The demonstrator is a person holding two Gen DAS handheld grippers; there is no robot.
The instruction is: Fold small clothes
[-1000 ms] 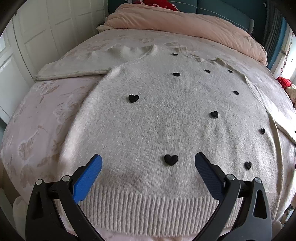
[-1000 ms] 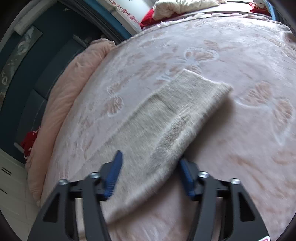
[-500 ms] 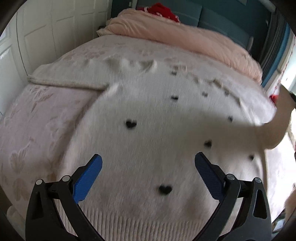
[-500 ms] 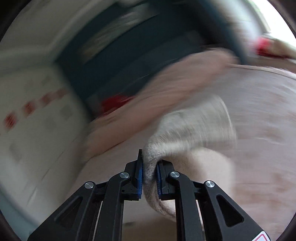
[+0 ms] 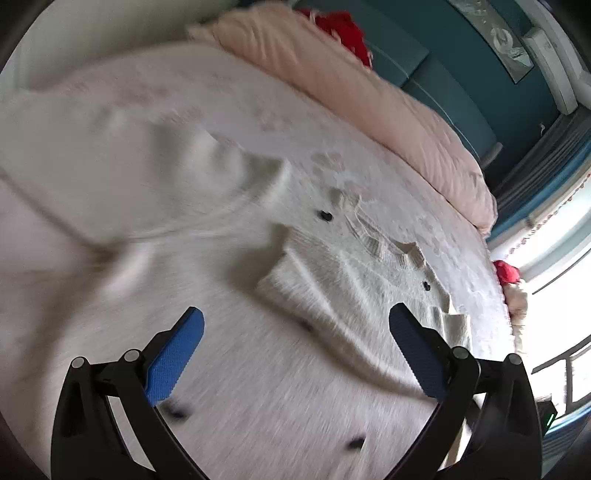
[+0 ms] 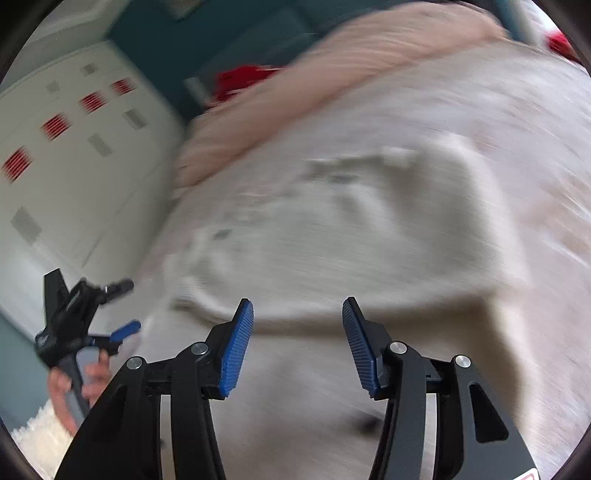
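- The bed (image 5: 424, 206) carries everything; its cover is pale pink with a faint flower pattern and fills most of both views.
- A salmon-pink duvet (image 5: 369, 96) lies bunched along the bed's far edge, against a dark teal headboard (image 5: 454, 110). Something red (image 5: 340, 26) shows behind the duvet.
- Beyond the bed's right edge in the left wrist view, bright window light washes out the wall, and another red item (image 5: 508, 271) sits by that edge.
- In the right wrist view, white wardrobe doors (image 6: 85, 177) with red and grey patches stand past the bed's left edge.
- The cream sweater (image 5: 258, 350) with small dark heart marks lies spread over the middle of the bed. One sleeve (image 5: 332, 295) is folded in across the body, its ribbed cuff resting near the neckline.
- The left gripper (image 5: 295, 350) hovers tilted downward over the sweater's lower body; its blue pads stand wide apart with nothing between them. The right wrist view shows it at the lower left, held in a hand (image 6: 79, 387).
- The right gripper (image 6: 297, 343) also points down at the sweater. Its jaws are opening, and no cloth sits between the pads; the sweater lies below and beyond them.
- Both views are smeared by motion blur, so fine detail of the knit is hard to tell.
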